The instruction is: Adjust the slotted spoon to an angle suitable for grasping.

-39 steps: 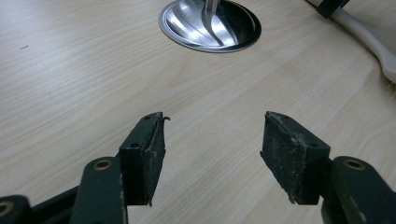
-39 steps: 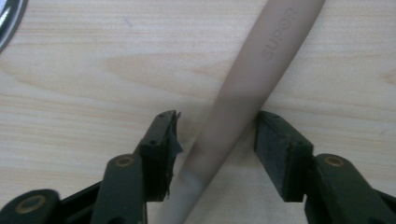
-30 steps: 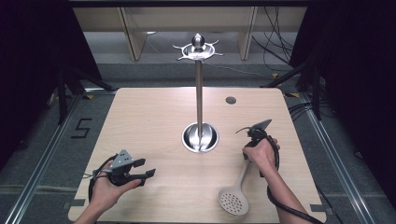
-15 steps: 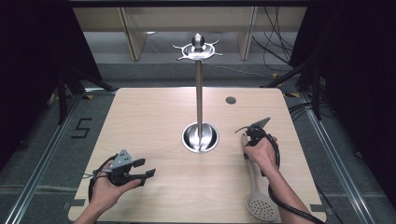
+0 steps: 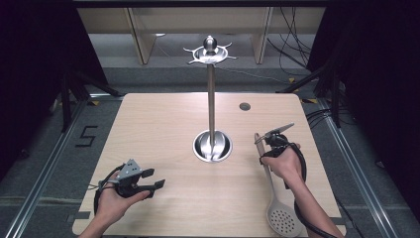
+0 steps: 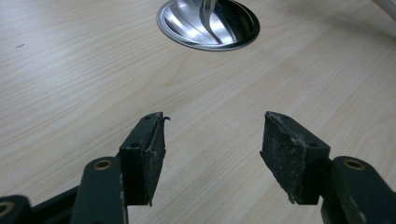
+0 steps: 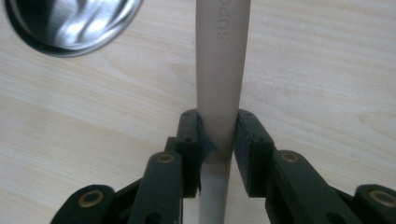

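Note:
A beige slotted spoon (image 5: 284,220) lies along the table's right side, perforated head at the front edge, handle pointing away. My right gripper (image 5: 266,147) has just closed on that handle and is shut on it. In the right gripper view both pads of the right gripper (image 7: 219,126) press the sides of the handle (image 7: 222,70). My left gripper (image 5: 154,179) rests at the front left, held in a hand. In the left gripper view the jaws of the left gripper (image 6: 212,144) stand open over bare wood.
A tall metal stand (image 5: 211,99) with a round shiny base (image 5: 212,146) and a hooked top ring (image 5: 210,49) stands mid-table. Its base (image 6: 208,23) lies ahead of the left gripper. A small dark disc (image 5: 244,106) sits far right. Shelving stands behind the table.
The right gripper closed on the spoon handle and rose a little. The spoon's head swung from front centre toward the right front corner. The left hand stayed still.

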`<state>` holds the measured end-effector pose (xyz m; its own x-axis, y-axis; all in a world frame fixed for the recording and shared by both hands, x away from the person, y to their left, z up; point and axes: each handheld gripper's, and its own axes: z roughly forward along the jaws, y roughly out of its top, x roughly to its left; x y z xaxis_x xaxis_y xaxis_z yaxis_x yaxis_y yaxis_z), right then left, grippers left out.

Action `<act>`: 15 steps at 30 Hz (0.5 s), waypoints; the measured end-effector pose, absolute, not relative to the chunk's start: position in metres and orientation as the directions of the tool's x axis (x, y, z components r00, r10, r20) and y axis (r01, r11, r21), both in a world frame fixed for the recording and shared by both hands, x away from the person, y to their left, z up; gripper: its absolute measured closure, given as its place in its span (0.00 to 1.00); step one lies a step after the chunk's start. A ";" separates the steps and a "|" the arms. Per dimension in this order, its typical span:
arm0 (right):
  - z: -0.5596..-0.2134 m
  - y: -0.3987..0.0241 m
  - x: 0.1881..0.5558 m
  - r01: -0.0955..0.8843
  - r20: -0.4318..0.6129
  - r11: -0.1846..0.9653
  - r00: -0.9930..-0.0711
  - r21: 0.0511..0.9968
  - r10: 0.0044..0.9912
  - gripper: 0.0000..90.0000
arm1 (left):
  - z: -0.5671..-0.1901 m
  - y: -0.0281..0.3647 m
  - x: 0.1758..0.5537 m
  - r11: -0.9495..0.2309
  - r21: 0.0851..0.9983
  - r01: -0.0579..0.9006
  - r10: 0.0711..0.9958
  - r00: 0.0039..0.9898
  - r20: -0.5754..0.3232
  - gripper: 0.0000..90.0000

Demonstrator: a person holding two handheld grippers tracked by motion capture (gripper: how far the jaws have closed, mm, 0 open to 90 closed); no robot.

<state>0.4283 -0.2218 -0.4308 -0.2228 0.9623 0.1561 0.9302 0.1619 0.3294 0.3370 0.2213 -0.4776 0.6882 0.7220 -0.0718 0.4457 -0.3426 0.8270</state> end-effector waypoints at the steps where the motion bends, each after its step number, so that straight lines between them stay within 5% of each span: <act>1: -0.428 -0.222 0.425 0.923 0.157 0.164 -0.230 0.348 0.961 0.81 | -0.478 0.220 0.337 -0.327 0.831 0.449 0.726 0.683 -0.084 0.43; 15: -0.404 -0.244 0.395 0.770 0.189 0.250 -0.431 0.587 0.882 0.81 | -0.479 0.219 0.337 -0.321 0.830 0.456 0.722 0.685 -0.097 0.43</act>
